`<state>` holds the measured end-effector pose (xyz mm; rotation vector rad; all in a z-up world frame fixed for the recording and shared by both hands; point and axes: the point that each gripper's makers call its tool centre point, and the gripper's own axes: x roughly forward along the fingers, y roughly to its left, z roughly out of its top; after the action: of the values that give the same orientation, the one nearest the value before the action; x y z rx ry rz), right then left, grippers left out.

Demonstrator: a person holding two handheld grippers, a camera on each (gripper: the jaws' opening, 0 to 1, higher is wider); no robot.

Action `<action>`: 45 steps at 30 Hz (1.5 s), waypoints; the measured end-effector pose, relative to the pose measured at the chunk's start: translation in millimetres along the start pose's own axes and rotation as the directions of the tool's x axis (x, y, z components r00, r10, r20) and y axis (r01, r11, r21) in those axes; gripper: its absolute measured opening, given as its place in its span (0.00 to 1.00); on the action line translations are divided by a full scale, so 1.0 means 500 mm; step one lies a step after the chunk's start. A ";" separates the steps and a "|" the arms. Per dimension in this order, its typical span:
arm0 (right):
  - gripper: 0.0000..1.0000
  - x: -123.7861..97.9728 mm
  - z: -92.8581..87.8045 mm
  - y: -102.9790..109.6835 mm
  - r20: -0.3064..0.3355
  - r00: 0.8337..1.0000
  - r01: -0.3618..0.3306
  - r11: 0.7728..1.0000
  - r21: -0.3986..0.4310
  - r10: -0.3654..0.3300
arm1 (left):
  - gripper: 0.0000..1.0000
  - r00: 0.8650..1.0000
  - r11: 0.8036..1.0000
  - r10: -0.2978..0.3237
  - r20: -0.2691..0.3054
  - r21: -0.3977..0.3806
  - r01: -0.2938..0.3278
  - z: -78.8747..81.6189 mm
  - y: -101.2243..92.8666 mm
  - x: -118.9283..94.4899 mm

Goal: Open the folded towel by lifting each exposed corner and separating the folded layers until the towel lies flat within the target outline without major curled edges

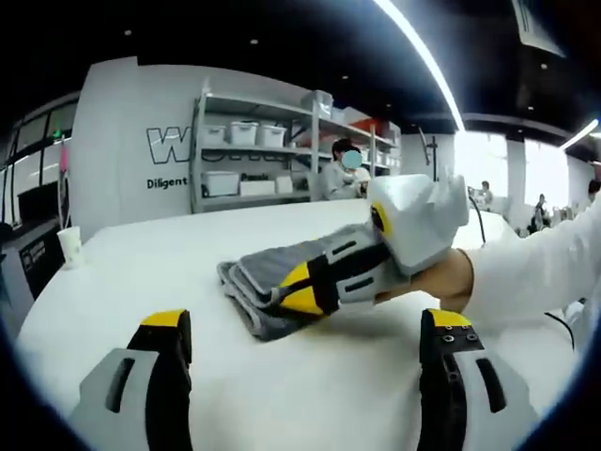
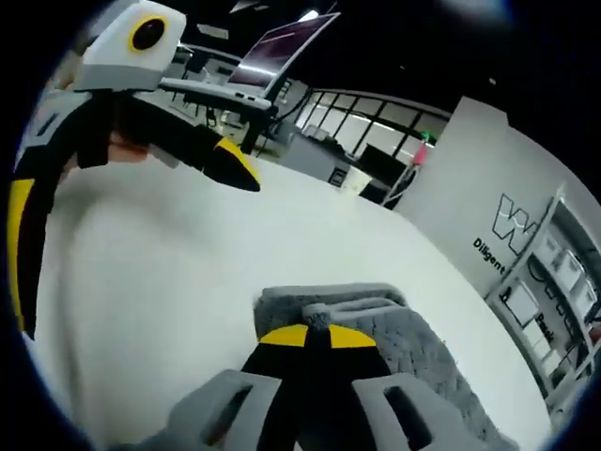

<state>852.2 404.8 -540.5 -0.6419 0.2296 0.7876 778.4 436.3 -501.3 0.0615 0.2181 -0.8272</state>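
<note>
Towel [image 1: 272, 291], grey, sits folded in a compact stack on the white table [image 1: 141, 272], roughly at the centre of the left gripper view. Layered edges show at the stack's 7 o'clock side. No target outline can be made out on the table surface.

Right gripper [image 1: 302, 291] reaches in from 3 o'clock, a hand [image 1: 451, 277] behind it. In the right gripper view its yellow-tipped jaws meet at a point right at the towel's [image 2: 394, 338] near edge, drawn tight together; whether cloth is pinched between them cannot be told.

Left gripper [image 1: 305, 329] hangs off the towel, jaws spread wide, holding nothing; it appears again at 10 o'clock in the right gripper view [image 2: 131, 178].

Progress judged: barely begun. No layer opened, every fold left to separate and flatten.
</note>
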 end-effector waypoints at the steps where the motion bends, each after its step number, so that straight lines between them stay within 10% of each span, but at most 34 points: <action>1: 0.00 -0.002 0.004 -0.006 0.016 1.000 0.007 1.000 0.018 -0.008 | 1.00 1.000 1.000 0.001 0.000 0.000 -0.001 0.000 0.000 0.000; 18: 0.00 -0.116 0.009 -0.143 0.114 0.979 0.143 0.965 0.220 -0.171 | 1.00 1.000 1.000 0.013 -0.016 -0.004 -0.013 -0.010 0.006 0.002; 45: 0.00 -0.259 -0.083 -0.337 0.004 0.925 0.375 0.913 0.161 -0.380 | 1.00 1.000 1.000 0.024 -0.008 -0.014 -0.024 -0.009 0.013 -0.005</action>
<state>885.5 214.6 -442.9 -0.5009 0.1267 0.4016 780.7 443.2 -505.2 0.0540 0.2306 -0.8017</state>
